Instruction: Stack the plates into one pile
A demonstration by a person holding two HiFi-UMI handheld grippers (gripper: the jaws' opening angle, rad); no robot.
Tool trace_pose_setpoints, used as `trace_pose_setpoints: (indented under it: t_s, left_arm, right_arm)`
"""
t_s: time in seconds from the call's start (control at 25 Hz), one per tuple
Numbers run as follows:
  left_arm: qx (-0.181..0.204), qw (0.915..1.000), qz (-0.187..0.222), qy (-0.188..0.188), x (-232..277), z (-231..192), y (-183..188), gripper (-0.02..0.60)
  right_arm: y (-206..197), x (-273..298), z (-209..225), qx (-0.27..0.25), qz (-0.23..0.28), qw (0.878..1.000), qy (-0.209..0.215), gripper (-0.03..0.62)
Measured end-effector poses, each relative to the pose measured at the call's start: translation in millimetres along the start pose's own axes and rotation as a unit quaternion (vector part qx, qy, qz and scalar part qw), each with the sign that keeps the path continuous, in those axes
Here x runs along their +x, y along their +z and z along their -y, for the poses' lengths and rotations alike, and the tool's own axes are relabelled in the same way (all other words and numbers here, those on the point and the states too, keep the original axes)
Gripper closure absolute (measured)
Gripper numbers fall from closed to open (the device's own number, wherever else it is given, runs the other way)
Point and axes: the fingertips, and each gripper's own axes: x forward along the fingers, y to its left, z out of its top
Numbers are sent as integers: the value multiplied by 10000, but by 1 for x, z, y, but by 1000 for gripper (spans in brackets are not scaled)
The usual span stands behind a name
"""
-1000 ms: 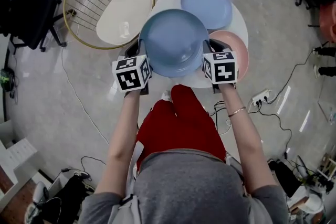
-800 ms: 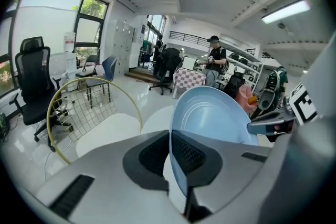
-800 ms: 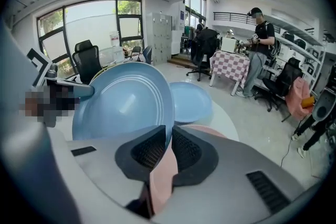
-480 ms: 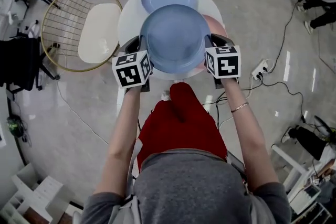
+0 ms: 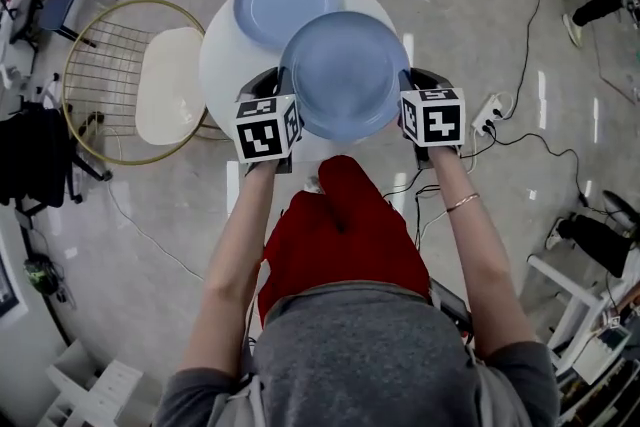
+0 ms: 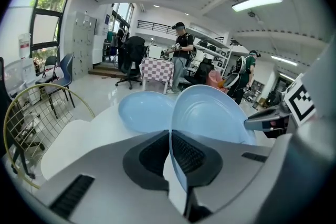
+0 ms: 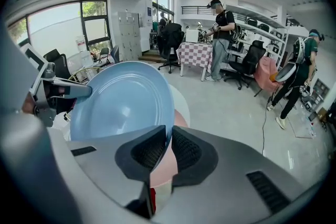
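1. Progress looks early: 3 plates show and none lies on another yet, so the pile is not begun.
2. The deep blue plate (image 5: 343, 75) is in the air above the near side of the round white table (image 5: 222, 55), carried by its 2 opposite edges.
3. The left gripper (image 6: 170, 136) is clenched on that plate's left rim, which runs right between its ribbed pads.
4. The right gripper (image 7: 169, 132) is clenched on the opposite rim in the same way.
5. The paler blue plate (image 5: 283, 3) rests on the table's far side. In the head view the carried plate covers its near edge.
6. The pink plate (image 7: 161, 168) rests on the table beneath the carried plate, and the head view hides it.
7. Left to do, as I judge it: set the carried plate on 1 of the resting plates, then bring the 3rd onto that pair.
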Motion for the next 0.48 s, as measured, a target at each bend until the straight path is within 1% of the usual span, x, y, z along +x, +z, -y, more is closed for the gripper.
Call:
trace_pose_setpoints:
  t_s: [0.28, 0.48]
  left_arm:
    - [210, 9992, -235, -264, 30, 18, 1, 554]
    - [242, 9983, -411, -325, 48, 24, -4, 552]
  right_arm:
    - [-18, 6, 23, 332, -192, 9991, -163, 539]
    - [-29, 13, 32, 460, -332, 9981, -226, 539]
